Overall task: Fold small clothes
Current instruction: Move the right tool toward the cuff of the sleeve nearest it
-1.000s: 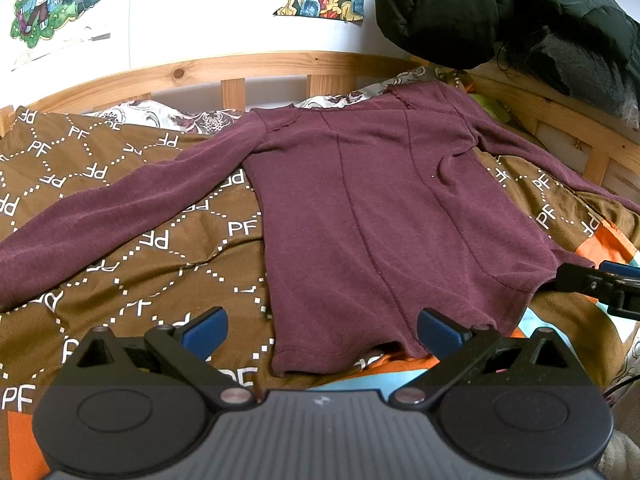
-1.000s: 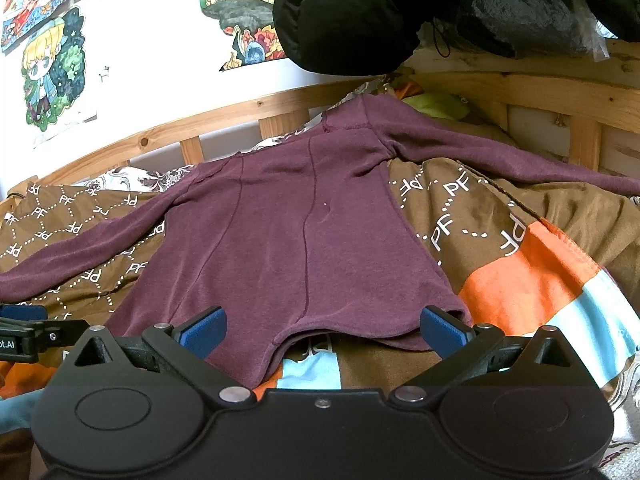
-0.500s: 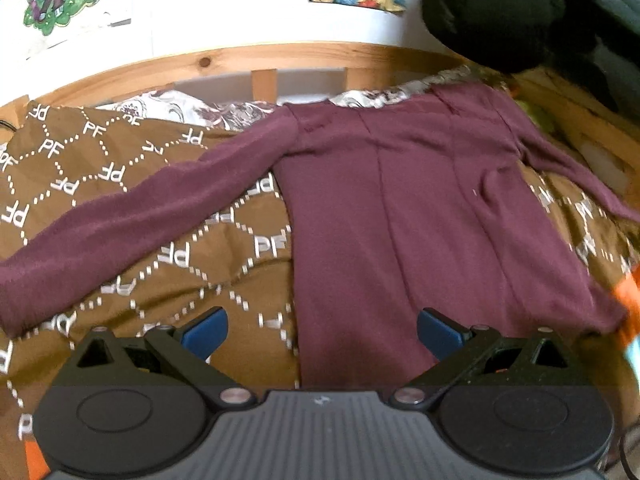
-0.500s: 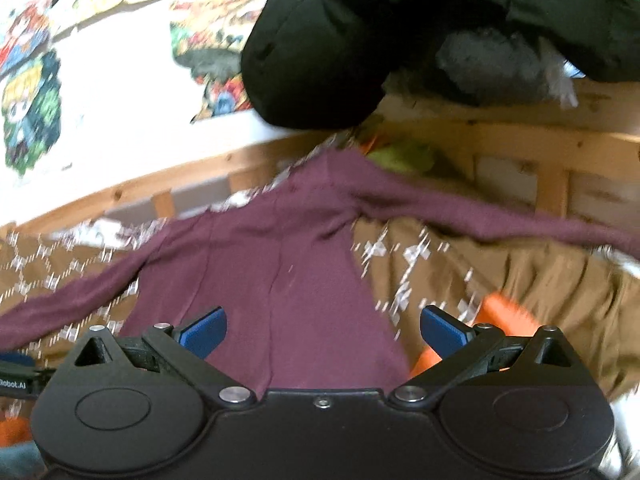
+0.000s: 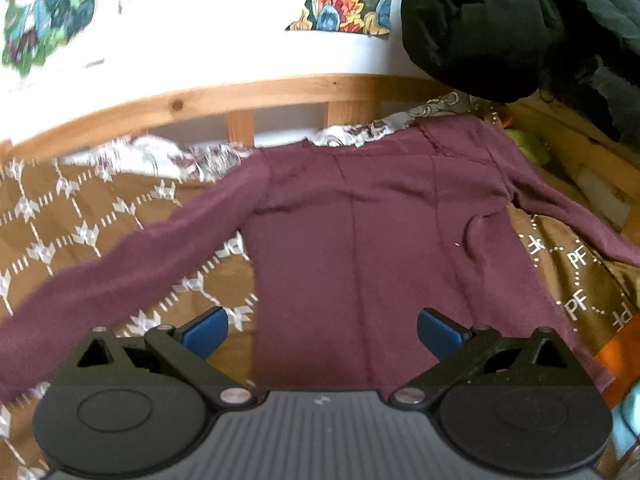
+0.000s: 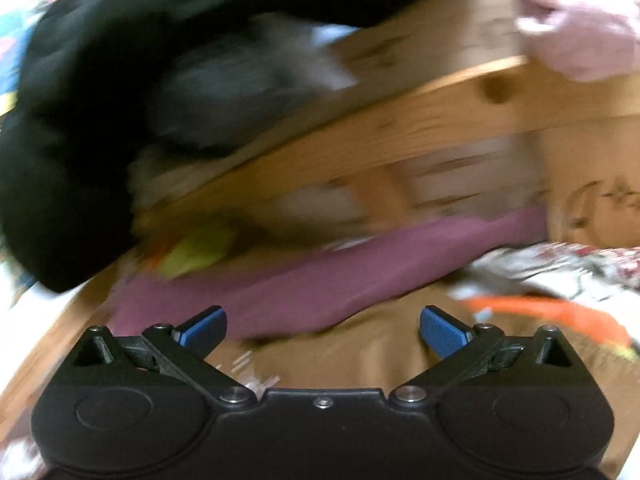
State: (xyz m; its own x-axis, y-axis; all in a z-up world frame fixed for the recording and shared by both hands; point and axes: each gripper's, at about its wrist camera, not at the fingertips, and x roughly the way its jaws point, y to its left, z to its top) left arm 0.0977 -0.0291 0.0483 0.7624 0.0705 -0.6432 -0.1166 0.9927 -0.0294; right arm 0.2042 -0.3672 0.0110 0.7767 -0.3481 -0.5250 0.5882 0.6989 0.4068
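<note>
A maroon long-sleeved top (image 5: 360, 248) of soft, fine-knit fabric lies spread flat on the bed, its body crossed by thin raised seams running lengthwise. One sleeve reaches out to the left over a brown quilt (image 5: 100, 232) printed with a white dotted diamond lattice and "PF" letters; the other sleeve runs off to the right toward the wooden bed rail (image 5: 240, 100). The hem is hidden behind the left gripper (image 5: 322, 330), whose blue-padded fingers stand wide apart above the garment's lower body, holding nothing. A puffy black jacket (image 5: 500, 28) hangs over the rail at upper right, and a floral-patterned sheet (image 5: 168, 156) shows at the quilt's far edge. Colourful cartoon posters (image 5: 344, 4) are cut off by the top of the frame.

The right wrist view is heavily smeared. The right gripper (image 6: 323, 330) is likewise spread wide and empty, above brown quilt near the top's right sleeve (image 6: 320, 284), which shows as a blurred purple band. Behind it are knotty pine slats, dark bulky cloth, a yellow-green patch (image 6: 196, 256) too blurred to identify, and pale pink fabric (image 6: 580, 24) cut off at the corner.
</note>
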